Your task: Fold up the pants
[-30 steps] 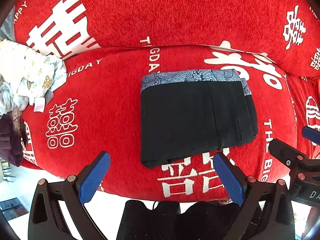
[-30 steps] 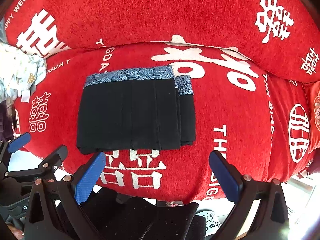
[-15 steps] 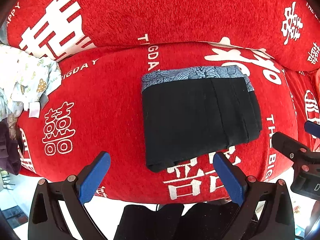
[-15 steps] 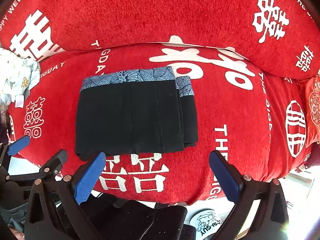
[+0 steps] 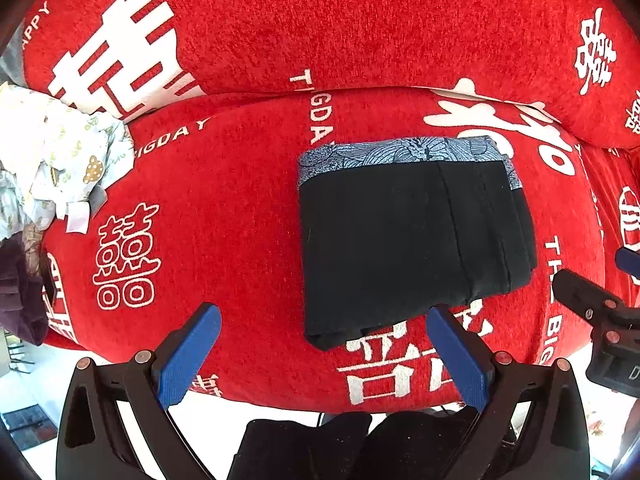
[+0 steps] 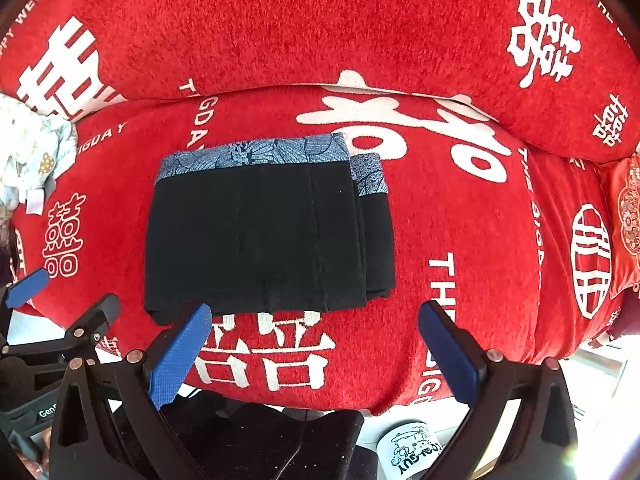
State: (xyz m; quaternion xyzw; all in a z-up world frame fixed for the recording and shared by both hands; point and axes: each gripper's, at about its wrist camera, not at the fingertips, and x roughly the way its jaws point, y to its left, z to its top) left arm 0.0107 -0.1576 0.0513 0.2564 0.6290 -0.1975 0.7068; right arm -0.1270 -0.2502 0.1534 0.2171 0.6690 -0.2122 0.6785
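Red printed sofa cover (image 5: pixel 248 208), pale crumpled cloth (image 5: pixel 52 160) at left edge

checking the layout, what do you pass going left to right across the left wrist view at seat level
pale printed laundry pile → bare red seat cushion → folded black pants → right gripper entering at the edge

probably home: red wedding-print sofa (image 5: pixel 248 208)
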